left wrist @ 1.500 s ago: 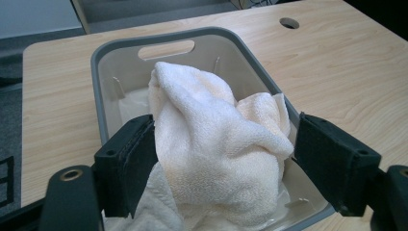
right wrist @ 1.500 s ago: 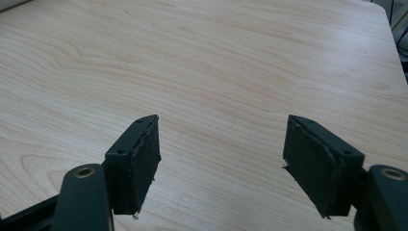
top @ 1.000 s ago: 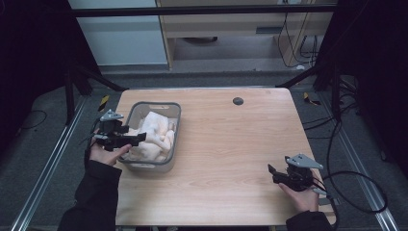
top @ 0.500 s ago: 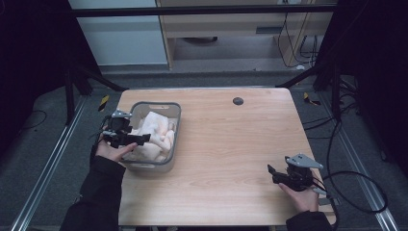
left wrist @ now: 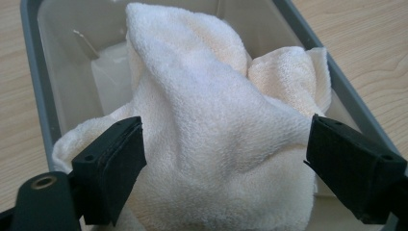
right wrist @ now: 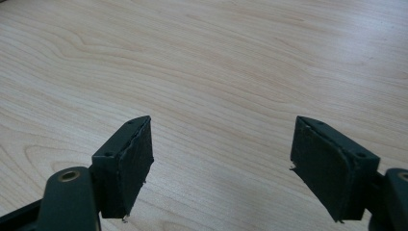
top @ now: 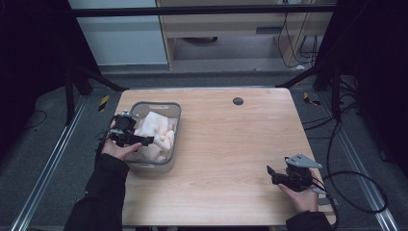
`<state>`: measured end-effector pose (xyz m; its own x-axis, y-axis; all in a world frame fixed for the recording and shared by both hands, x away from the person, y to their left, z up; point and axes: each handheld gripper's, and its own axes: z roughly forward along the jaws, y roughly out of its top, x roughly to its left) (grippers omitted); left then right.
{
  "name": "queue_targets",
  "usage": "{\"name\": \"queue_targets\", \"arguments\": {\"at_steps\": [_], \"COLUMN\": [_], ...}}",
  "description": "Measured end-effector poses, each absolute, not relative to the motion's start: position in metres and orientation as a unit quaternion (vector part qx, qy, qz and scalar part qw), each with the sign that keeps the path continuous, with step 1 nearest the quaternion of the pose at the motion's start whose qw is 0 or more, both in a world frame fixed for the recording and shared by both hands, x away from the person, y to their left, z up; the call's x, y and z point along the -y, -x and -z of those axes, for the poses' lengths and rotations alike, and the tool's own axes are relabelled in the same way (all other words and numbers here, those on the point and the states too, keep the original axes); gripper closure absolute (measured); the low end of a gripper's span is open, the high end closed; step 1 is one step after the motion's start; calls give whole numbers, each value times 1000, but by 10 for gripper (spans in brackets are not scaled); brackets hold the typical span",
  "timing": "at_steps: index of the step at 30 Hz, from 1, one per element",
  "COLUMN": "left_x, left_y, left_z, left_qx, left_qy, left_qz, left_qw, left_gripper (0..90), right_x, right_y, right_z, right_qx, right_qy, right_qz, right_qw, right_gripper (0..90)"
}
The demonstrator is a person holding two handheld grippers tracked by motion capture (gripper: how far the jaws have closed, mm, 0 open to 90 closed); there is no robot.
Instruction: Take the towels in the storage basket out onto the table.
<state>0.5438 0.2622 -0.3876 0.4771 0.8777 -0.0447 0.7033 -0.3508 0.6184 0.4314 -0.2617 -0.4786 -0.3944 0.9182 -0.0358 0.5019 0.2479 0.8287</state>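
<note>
A: Left claw [left wrist: 223, 159]?
B: Spread wide, jaws have just been opening a bit more. The white towel [left wrist: 216, 144] bulges up between the pads, but the pads don't press on it.
A: So not pinching?
B: No. The towel sits loose between them, crumpled into a heap.
A: Where's the towel?
B: In the grey plastic bin [left wrist: 33, 82], heaped above the rim. In the high view the left claw [top: 144, 140] hangs over the bin's [top: 176, 126] left side, over the towel [top: 155, 130], with the hand [top: 117, 150] at the bin's outer wall.
A: Where's the bin?
B: At the left end of the wooden desk [top: 226, 144], close to the left edge.
A: Right claw [right wrist: 221, 159]?
B: Spread too, jaws have just been opening. Nothing between them, bare desk [right wrist: 216, 67] wood under and ahead.
A: Its place?
B: In the high view the right claw [top: 270, 173] is low at the near right corner of the desk, pointing left, grey three-cornered plate on top, cable trailing off the right edge. Well apart from the bin.
A: Anything else on the desk?
B: A small dark round spot [top: 237, 101] near the far edge; I can't tell what it is.
</note>
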Motion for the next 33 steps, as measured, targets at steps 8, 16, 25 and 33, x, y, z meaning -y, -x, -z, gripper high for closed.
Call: {"name": "queue_targets", "arguments": {"at_steps": [8,16,25,33], "left_x": [-259,-253,-250,-246], "left_y": [-549,-552,-554,-555], "left_z": [398,404,412,412], "left_qx": [-491,-495,-502,-510], "left_qy": [-816,-819,-821,-821], "left_qz": [-141,-149,-148,-149], "left_qw": [273,250,226,210], "left_gripper": [123,154,339,578], "right_x": [260,261,262,262], "right_y": [-432,-433,-433,-433], "right_z": [481,481,480,480], "right_qx": [-747,-745,-743,-743], "right_qy": [-478,-482,-486,-487], "right_qz": [-376,-374,-375,-375], "right_qw": [268,268,266,266], "right_gripper": [178,158,158,158]}}
